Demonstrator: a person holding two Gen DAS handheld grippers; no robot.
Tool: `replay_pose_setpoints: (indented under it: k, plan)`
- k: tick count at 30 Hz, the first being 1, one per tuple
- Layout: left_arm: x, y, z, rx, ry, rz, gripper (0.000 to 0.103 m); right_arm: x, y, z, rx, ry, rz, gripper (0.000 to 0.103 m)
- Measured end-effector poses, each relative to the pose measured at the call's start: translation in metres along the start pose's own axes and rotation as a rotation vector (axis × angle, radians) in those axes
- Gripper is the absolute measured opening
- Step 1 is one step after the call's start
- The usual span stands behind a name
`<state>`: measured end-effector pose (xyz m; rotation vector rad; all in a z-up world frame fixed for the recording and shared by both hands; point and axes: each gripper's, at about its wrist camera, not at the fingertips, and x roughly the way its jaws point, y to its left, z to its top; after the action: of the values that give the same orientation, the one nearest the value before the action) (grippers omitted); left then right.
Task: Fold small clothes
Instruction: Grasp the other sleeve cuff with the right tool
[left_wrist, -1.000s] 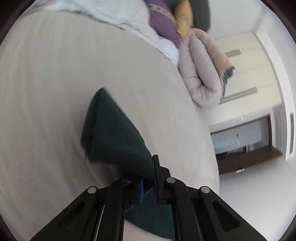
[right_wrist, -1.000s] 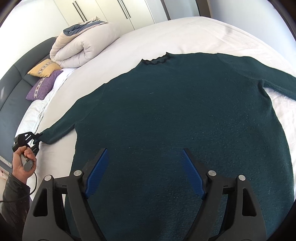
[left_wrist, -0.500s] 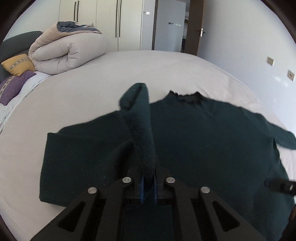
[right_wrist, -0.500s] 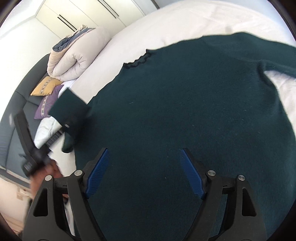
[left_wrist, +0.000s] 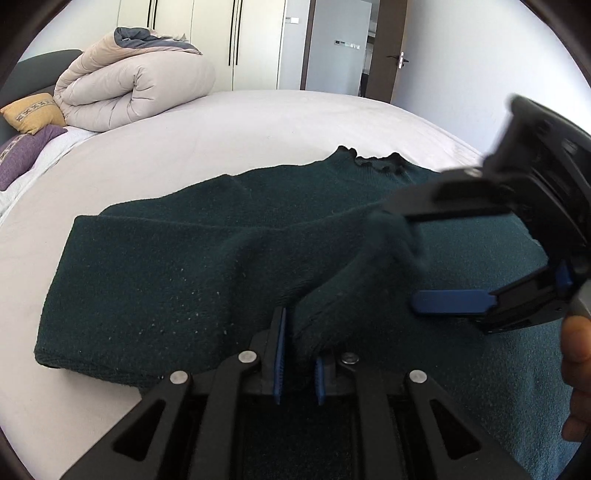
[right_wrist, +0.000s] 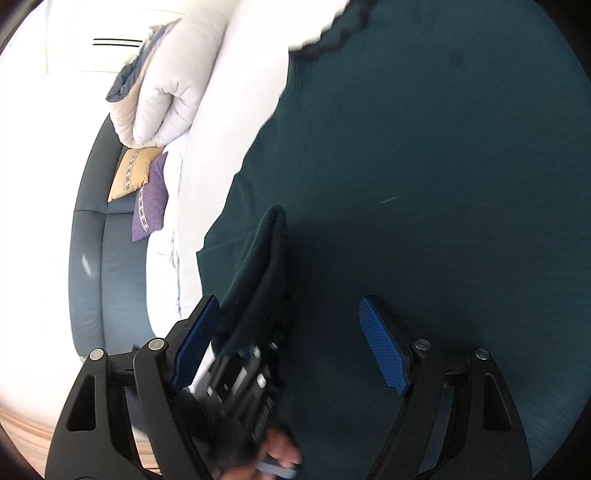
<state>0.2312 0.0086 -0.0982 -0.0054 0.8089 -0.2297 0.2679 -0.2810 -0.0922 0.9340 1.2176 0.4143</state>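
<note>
A dark green knit sweater (left_wrist: 166, 280) lies flat on the white bed (left_wrist: 221, 129), with its frilled neck at the far side. Its left sleeve (left_wrist: 351, 266) is folded across the body. The cuff end stands up between the pads of my left gripper (left_wrist: 299, 365), whose jaws are opening; a narrow gap shows beside the left pad. My right gripper (right_wrist: 288, 299) is open wide and hangs over the sweater (right_wrist: 424, 147), with the raised sleeve (right_wrist: 266, 251) and the left gripper (right_wrist: 240, 387) between its fingers. It reaches in from the right in the left wrist view, where the right gripper (left_wrist: 402, 258) straddles the sleeve.
A rolled beige duvet (left_wrist: 136, 88) lies at the head of the bed, beside a yellow pillow (left_wrist: 33, 114) and a purple pillow (left_wrist: 18, 155). A dark headboard (right_wrist: 92, 240) runs along the left. Wardrobes and a door (left_wrist: 384, 48) stand behind. A person's hand (left_wrist: 576, 343) holds the right gripper.
The left gripper carried the sleeve from the bare bed in over the sweater's body, and its jaws have parted a little. The right gripper swung down and left until it straddled the sleeve.
</note>
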Motion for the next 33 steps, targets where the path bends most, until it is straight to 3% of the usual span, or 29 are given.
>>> replay_pose_setpoints:
  k: [3,4,5,9,11,15,16,17,19,22,24,26,29,33]
  plan:
    - [-0.001,0.001,-0.001,0.000,-0.003,-0.012,0.016,0.021,0.008,0.012,0.014,0.012,0.025,0.070]
    - [-0.002,0.000,-0.001,0.003,-0.006,-0.016,0.019,0.025,0.011,0.012,0.003,0.020,0.031,0.055]
    - [-0.003,-0.001,-0.001,0.006,-0.007,-0.018,0.021,0.032,0.015,0.016,-0.012,0.034,0.026,0.047]
    - [-0.002,-0.002,-0.002,0.011,-0.012,-0.014,0.021,0.034,0.021,0.026,0.009,0.032,0.046,0.049]
    - [-0.002,-0.003,-0.004,0.012,-0.015,-0.013,0.021,0.030,0.021,0.029,0.020,0.007,0.043,0.061]
    - [-0.003,-0.004,-0.005,0.008,-0.018,-0.018,0.022,0.041,0.030,0.029,-0.009,0.033,0.010,0.061]
    - [-0.002,-0.002,-0.005,0.004,-0.019,-0.023,0.022,0.044,0.035,0.027,-0.028,0.039,0.001,0.054]
    - [-0.002,0.000,-0.006,-0.004,-0.020,-0.031,0.023,0.048,0.039,0.026,-0.054,0.044,-0.009,0.039]
    - [-0.002,0.004,-0.006,-0.022,-0.021,-0.056,0.025,0.057,0.046,0.025,-0.091,0.058,-0.033,0.030]
    - [-0.003,0.009,-0.005,-0.043,-0.028,-0.106,0.035,0.062,0.051,0.029,-0.121,0.037,-0.077,0.011]
    - [-0.008,0.013,-0.004,-0.065,-0.037,-0.135,0.047,0.059,0.052,0.033,-0.124,0.010,-0.096,0.008]
    - [-0.019,0.017,-0.003,-0.096,-0.067,-0.138,0.073,0.055,0.056,0.039,-0.138,-0.016,-0.112,0.007]
    - [-0.041,0.030,-0.008,-0.178,-0.145,-0.154,0.083,0.048,0.065,0.046,-0.180,-0.060,-0.148,0.007]
    - [-0.049,0.051,-0.022,-0.290,-0.168,-0.152,0.087,0.031,0.068,0.062,-0.206,-0.126,-0.199,0.007]
